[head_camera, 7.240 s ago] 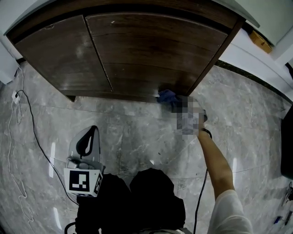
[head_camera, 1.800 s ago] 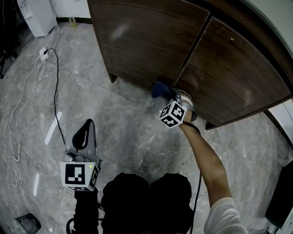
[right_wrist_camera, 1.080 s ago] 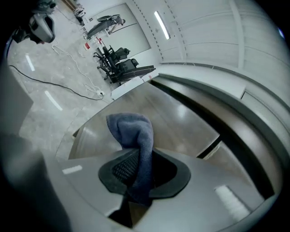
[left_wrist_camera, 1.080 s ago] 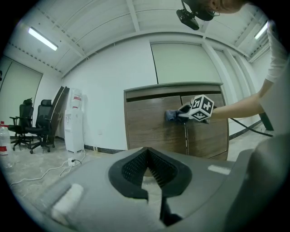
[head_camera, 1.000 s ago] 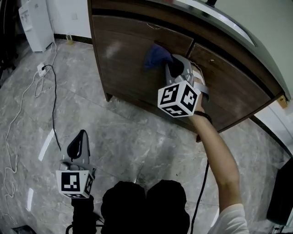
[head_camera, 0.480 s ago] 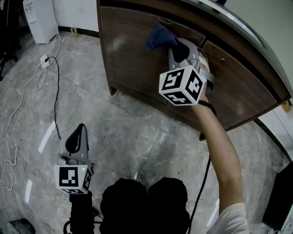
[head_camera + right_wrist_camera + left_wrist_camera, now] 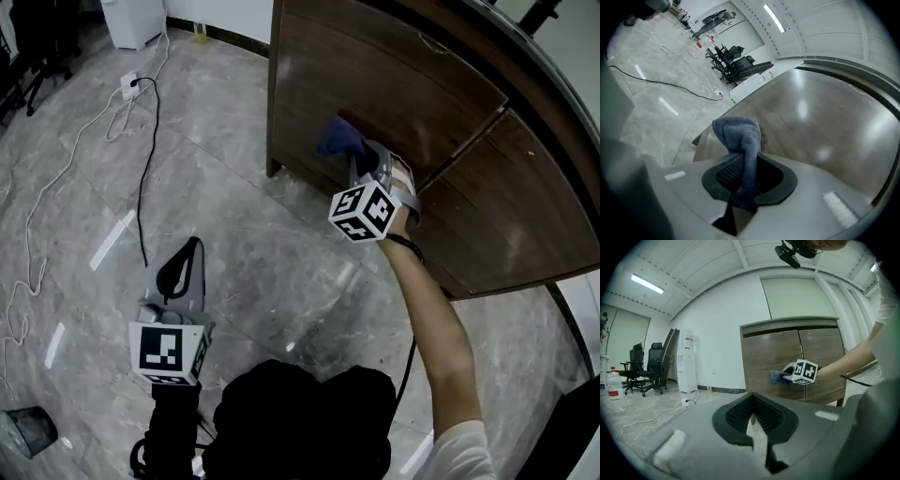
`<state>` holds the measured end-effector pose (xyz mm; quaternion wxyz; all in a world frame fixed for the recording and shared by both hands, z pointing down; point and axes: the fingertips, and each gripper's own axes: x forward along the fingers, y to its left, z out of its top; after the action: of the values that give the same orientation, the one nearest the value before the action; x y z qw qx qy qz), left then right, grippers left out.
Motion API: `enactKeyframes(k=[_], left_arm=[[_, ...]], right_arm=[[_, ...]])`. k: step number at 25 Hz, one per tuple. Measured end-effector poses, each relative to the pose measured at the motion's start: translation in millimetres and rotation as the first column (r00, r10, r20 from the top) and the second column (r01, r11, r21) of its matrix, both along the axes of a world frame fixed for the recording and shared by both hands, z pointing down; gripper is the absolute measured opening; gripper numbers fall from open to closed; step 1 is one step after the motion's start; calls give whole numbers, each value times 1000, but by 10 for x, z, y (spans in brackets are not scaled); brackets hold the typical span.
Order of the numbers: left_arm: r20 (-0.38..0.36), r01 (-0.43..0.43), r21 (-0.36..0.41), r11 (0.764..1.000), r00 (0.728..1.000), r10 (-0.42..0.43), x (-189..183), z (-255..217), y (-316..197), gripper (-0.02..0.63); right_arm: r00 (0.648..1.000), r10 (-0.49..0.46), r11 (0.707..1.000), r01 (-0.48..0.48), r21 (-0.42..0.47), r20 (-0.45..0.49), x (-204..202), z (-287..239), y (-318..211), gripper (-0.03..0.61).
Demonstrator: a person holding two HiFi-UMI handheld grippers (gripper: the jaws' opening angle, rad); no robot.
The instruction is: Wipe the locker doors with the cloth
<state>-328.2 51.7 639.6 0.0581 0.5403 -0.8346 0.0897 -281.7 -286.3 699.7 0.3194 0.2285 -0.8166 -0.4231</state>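
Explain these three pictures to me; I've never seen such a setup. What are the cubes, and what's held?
No robot here: a person holds a two-jaw gripper in each hand; the marked cubes are part of them. One picture comes from a camera on the person's head, looking down; the other two ride on the grippers. The right gripper is clamped on a blue cloth, held against the dark wooden locker door. The left gripper hangs shut and empty over the marble floor, where a black cable lies.

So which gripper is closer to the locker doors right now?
Right. The right gripper holds the cloth right at the locker doors; the left gripper is over the floor, well away from them.
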Motion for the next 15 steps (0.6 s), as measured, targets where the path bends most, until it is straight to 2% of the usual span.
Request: enactKeyframes(k=[9,15], left_arm=[[-31,27,-34,999,999,-28,-134,164,104,2],[-29,37,-43,998,999,-39,-208,204,138,3]], right_arm=[[989,18,992,-35,-118,-144,-274,1290,76,67],[983,38,977,-75,-202,-179,-387,1656,97,67]])
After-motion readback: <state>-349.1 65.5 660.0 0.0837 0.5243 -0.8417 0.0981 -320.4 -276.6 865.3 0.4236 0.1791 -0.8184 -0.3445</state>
